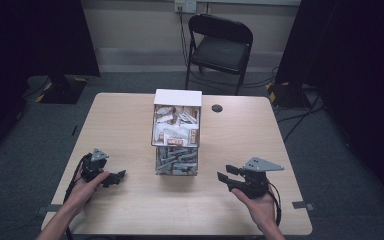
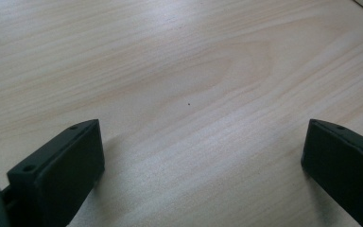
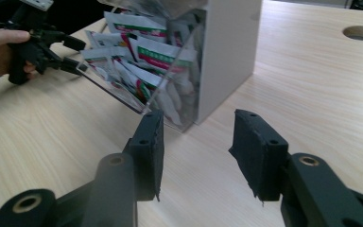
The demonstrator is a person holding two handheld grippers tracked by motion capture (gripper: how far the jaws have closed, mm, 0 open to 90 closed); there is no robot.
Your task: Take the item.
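With both my left gripper (image 1: 121, 174) and right gripper (image 3: 196, 137) parted and empty, a careless approach risks knocking the clear sachet dispenser (image 1: 177, 131) askew.

The high view was dim and soft, its corners sinking into near-black drapes, with the pale table (image 1: 130, 125) as the brightest area. The left gripper view was evenly lit from above — soft shadows lay under both jaws, which were blurred at close range. In the right gripper view the clear box (image 3: 170, 61) carried faint glare — the far table edge was washed out.
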